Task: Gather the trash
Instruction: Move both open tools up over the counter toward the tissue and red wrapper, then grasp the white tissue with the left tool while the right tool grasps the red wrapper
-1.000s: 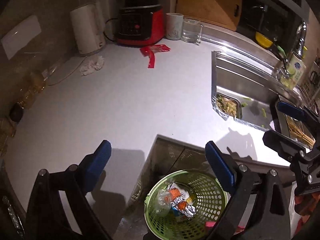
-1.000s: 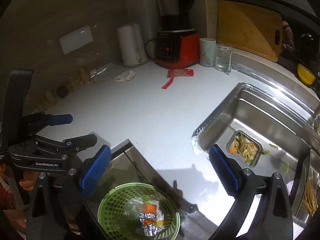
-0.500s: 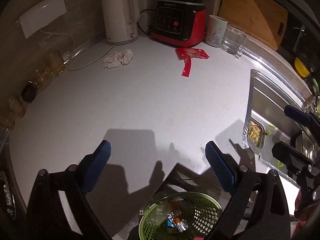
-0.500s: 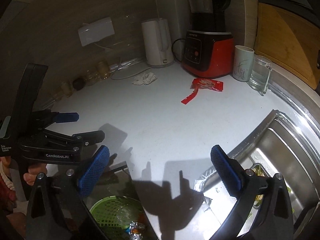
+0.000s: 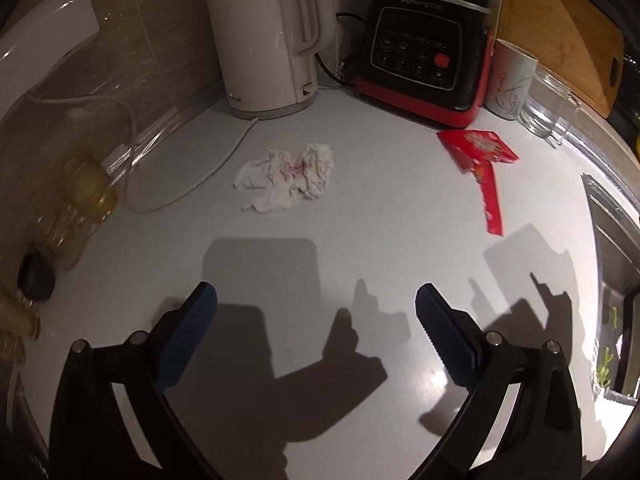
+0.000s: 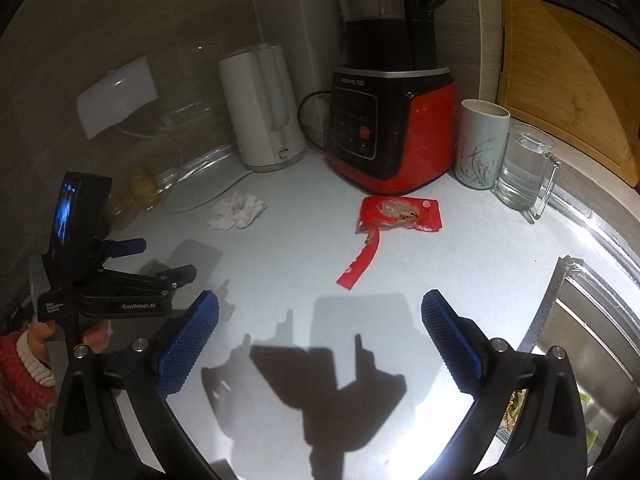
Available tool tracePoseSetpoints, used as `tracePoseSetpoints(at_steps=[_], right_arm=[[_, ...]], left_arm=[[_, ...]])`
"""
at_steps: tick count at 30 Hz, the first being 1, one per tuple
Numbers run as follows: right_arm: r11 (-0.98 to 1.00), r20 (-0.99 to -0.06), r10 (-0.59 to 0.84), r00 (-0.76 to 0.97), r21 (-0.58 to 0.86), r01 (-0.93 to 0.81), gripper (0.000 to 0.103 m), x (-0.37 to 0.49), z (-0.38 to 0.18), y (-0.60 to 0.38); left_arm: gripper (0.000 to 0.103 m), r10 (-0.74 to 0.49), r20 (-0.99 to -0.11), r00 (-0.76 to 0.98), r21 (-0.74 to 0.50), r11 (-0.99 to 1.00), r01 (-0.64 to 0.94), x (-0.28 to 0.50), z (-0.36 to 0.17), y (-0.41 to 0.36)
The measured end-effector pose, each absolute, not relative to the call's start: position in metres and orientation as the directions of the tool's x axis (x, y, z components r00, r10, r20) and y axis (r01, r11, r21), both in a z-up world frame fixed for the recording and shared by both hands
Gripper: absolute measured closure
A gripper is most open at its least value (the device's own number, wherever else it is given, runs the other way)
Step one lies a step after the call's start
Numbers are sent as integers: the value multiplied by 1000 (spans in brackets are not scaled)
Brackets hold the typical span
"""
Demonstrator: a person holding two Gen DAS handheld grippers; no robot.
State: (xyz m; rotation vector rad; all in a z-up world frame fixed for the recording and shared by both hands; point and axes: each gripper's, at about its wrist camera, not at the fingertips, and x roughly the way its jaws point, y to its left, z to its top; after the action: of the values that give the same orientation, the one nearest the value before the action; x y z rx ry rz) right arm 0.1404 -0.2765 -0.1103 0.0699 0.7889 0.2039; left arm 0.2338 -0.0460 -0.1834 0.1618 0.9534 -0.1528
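Observation:
A crumpled white tissue with pink stains lies on the white counter, ahead of my left gripper. The left jaws are opening wide, and there is only bare counter between them. A torn red snack wrapper with a loose red strip lies in front of the blender, just ahead of my right gripper, which stands open and empty. In the right wrist view the tissue is at mid left, beyond the left gripper. The left wrist view shows the wrapper at the right.
A white kettle with its cable, a red and black blender, a cup and a glass mug line the back. Small bottles stand along the left wall. The steel sink is at the right.
Both grippers have moved forward from above the green basket to low over the counter, nearer the tissue and wrapper. The basket has dropped out of view.

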Motion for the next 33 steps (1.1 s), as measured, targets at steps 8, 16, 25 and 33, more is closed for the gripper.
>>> tracePoseSetpoints(at_steps=[8,16,25,33], right_arm=[[984,-745,125,655,177,14,2,242,-156,-277],[975,-782,47,621,172,143,2,301,-193,-296],[987,-821,101,563,12,-160,2,316,-197,-302],[790,-924,142,355,-110,-603,2,351,-204,-310]], left_arm=[[8,-47,-830,556,136,949,283,339,-233,-44],[11,-92,-818,568,115,941,317,370,-244,-54],[72,-143,-819,556,49,948,316,359,-239,-55],[76,-143,-809,571,14,965,263,330,-234,-52]])
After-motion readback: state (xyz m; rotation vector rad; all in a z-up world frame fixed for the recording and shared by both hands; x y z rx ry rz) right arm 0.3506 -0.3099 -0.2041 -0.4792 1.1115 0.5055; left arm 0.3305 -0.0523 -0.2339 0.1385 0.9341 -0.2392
